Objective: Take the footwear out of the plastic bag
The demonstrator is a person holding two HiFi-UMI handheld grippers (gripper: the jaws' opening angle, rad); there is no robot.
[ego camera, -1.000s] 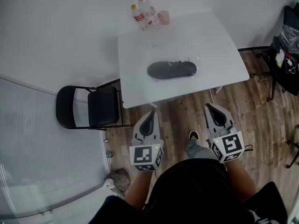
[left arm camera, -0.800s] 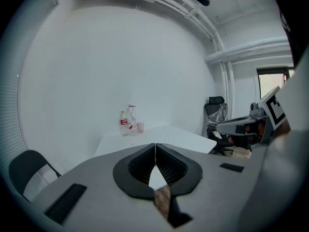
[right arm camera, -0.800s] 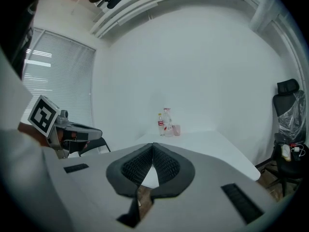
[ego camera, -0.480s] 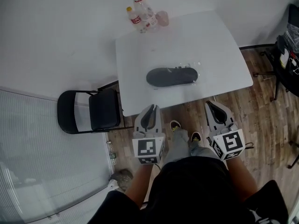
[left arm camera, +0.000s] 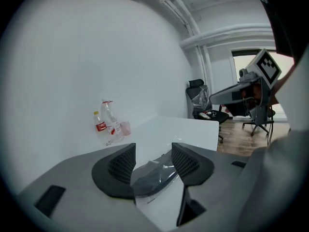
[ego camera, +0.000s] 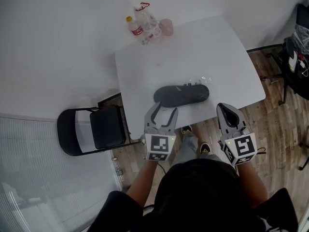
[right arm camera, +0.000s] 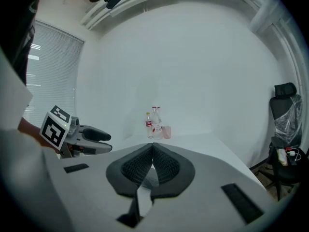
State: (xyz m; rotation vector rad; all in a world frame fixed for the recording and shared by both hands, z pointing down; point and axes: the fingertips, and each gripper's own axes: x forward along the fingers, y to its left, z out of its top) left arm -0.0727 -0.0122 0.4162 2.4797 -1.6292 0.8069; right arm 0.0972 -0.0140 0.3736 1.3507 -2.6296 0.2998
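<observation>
A black shoe in a clear plastic bag [ego camera: 182,94] lies near the front edge of the white table [ego camera: 212,52]. My left gripper [ego camera: 164,108] is open at the shoe's left end; its jaws have just been opening. In the left gripper view the bagged shoe [left arm camera: 153,175] shows in the gap between the jaws, and the pads do not press on it. My right gripper [ego camera: 223,108] is shut and empty, at the table's front edge to the right of the shoe. The right gripper [right arm camera: 152,146] points over the table, with the left gripper [right arm camera: 79,137] to its left.
Two plastic bottles [ego camera: 142,25] and a pink cup [ego camera: 166,27] stand at the table's far left corner. A black folding chair [ego camera: 91,129] sits left of the table. An office chair with bags [ego camera: 297,57] stands at the far right on the wooden floor.
Both grippers have moved forward to the table's front edge as the person stepped closer. The left gripper's jaws went from shut to open and now sit at the shoe's left end.
</observation>
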